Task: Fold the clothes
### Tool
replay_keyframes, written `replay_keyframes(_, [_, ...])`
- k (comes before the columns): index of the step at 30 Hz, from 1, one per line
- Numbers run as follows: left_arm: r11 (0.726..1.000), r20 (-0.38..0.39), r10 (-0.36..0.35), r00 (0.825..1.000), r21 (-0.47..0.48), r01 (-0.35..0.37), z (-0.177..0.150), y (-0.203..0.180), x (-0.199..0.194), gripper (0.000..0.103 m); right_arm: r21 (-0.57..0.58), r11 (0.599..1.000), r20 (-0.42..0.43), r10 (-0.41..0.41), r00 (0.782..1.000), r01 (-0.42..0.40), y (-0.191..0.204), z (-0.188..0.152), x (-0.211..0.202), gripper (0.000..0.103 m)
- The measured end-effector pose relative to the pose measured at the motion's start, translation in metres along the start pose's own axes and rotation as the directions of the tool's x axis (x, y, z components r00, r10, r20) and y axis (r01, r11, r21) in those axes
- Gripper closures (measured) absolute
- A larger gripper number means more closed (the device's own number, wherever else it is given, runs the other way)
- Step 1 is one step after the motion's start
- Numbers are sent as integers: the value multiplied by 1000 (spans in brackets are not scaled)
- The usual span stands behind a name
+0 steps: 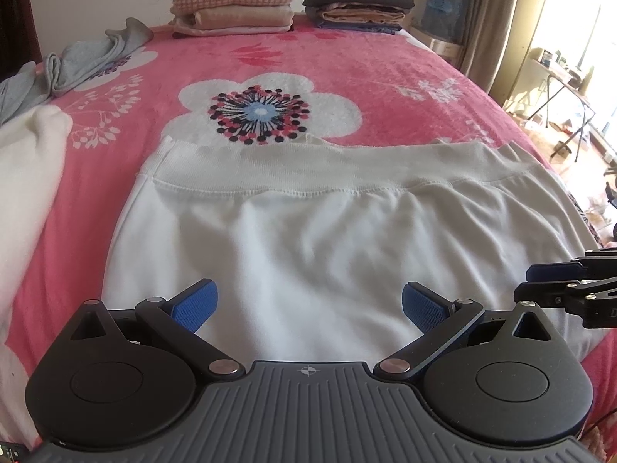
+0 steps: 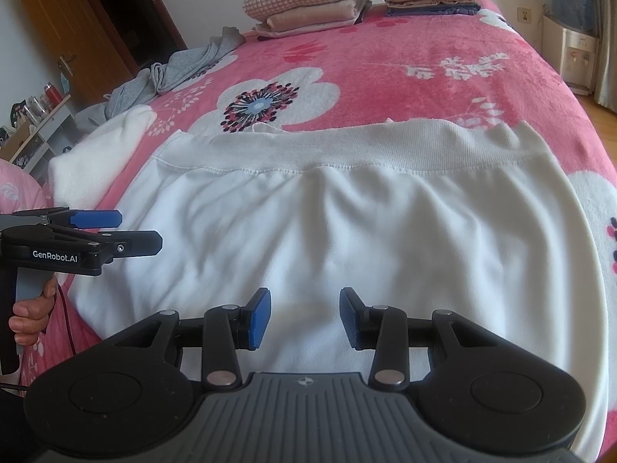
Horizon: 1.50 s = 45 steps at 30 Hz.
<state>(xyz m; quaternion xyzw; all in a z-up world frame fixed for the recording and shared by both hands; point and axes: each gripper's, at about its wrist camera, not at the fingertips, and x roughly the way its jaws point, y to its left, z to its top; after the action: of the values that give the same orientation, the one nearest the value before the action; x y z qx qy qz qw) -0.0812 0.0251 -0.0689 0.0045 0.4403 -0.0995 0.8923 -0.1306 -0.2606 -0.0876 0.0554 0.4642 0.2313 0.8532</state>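
Note:
A white garment (image 1: pixel 308 231) with a ribbed hem band lies spread flat on the pink floral bed; it also shows in the right wrist view (image 2: pixel 339 223). My left gripper (image 1: pixel 309 306) is wide open just above the garment's near edge, holding nothing. My right gripper (image 2: pixel 304 316) is open, jaws a hand's width apart, over the garment's near edge, empty. The right gripper's fingers (image 1: pixel 555 289) show at the right edge of the left wrist view. The left gripper (image 2: pixel 115 231) shows at the left of the right wrist view, beside the garment's left edge.
The pink floral blanket (image 1: pixel 347 69) covers the bed. Two stacks of folded clothes (image 1: pixel 231 7) (image 1: pixel 354 4) sit at the far end. A crumpled grey garment (image 1: pixel 77 61) and a white garment (image 1: pixel 27 162) lie at the left. A folding table (image 1: pixel 567 88) stands right of the bed.

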Motion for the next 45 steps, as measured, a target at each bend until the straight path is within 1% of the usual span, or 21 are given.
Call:
replay_keyframes(9, [1000, -6, -2, 1000, -16, 2, 0, 2, 1, 0, -2, 1000, 1, 1, 1000, -1, 0, 0, -1, 61])
replay_keyframes(45, [1000, -19, 2, 1000, -19, -3, -2, 4, 5, 0, 7, 1000, -1, 3, 1000, -3, 0, -1, -1, 61])
